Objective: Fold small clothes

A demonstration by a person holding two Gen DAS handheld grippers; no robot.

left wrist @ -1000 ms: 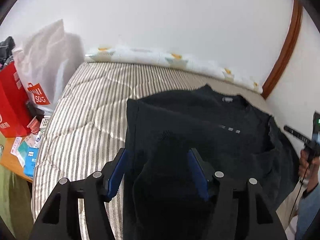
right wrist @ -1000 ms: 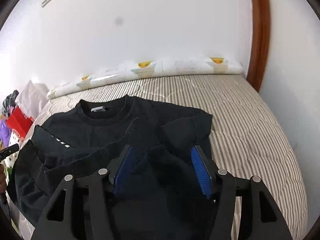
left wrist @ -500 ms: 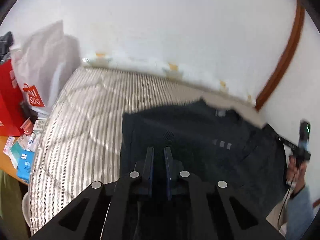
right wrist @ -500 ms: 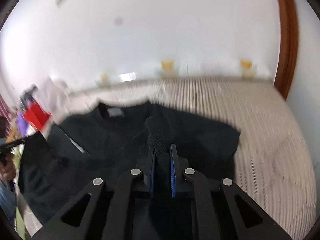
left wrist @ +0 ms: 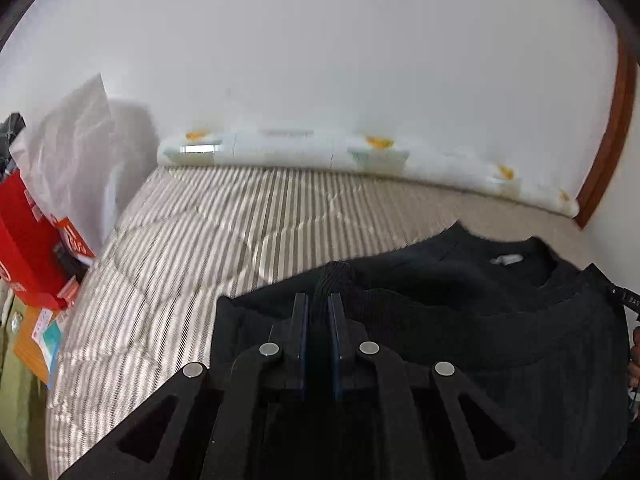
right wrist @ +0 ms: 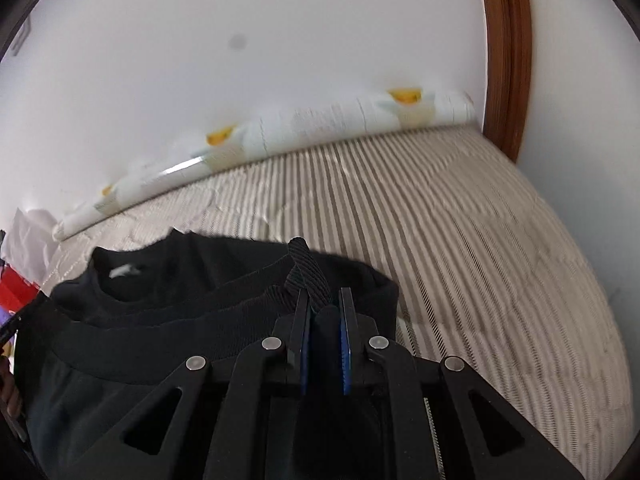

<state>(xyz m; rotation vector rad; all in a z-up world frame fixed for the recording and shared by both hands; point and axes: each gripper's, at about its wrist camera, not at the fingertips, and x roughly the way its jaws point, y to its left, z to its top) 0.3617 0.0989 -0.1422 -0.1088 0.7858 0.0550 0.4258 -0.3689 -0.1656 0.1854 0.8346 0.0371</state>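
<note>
A black sweater (left wrist: 460,280) lies on the striped bed (left wrist: 192,248), collar with a white label toward the wall. My left gripper (left wrist: 318,300) is shut on the sweater's ribbed hem, which sticks up between the fingers. My right gripper (right wrist: 323,294) is shut on the ribbed hem at the other side of the sweater (right wrist: 180,280). The hem is lifted and stretched between both grippers, carried over the body toward the collar. The lower sweater is hidden under the grippers.
A white rolled quilt with yellow prints (left wrist: 320,152) lies along the wall. A white shopping bag (left wrist: 76,152) and a red bag (left wrist: 24,240) stand left of the bed. A brown door frame (right wrist: 506,48) is at the right. Striped bedding (right wrist: 480,240) extends right.
Both grippers were open over the hem a second ago, then shut on it. They have since lifted the hem and carried it toward the collar.
</note>
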